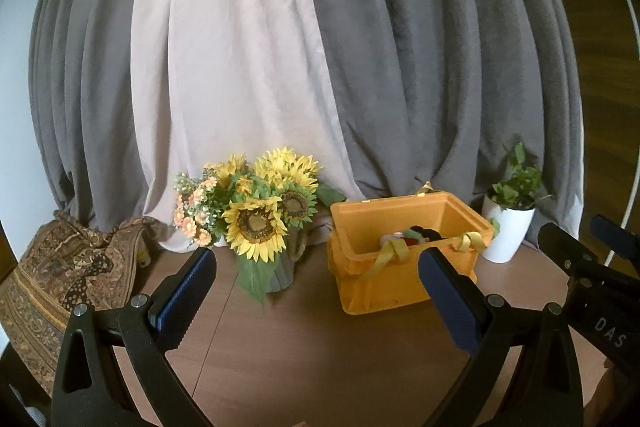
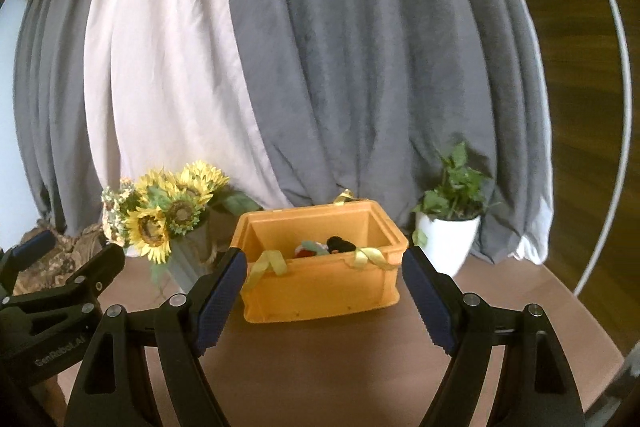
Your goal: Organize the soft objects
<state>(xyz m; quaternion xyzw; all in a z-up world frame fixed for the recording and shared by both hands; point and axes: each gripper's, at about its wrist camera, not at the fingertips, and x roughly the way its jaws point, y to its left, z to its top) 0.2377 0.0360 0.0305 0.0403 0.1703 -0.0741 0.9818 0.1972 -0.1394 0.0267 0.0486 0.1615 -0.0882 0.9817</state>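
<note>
- Left wrist view: the left hand-held gripper [image 1: 316,291] has its jaws spread with nothing between them, over the brown tabletop [image 1: 304,355]. One orange box [image 1: 404,267] stands ahead to the right, and the soft objects [image 1: 412,234] lie inside it, too small to count. One sunflower bouquet [image 1: 260,215], one white potted plant [image 1: 508,223] and one patterned cloth [image 1: 68,267] surround it. The letters "DAS" show on the other tool at the right edge.
- Right wrist view: the right hand-held gripper [image 2: 324,297] is spread wide and empty, framing the same box [image 2: 320,287]. "GenRobot.AI" reads on the left tool.
</note>
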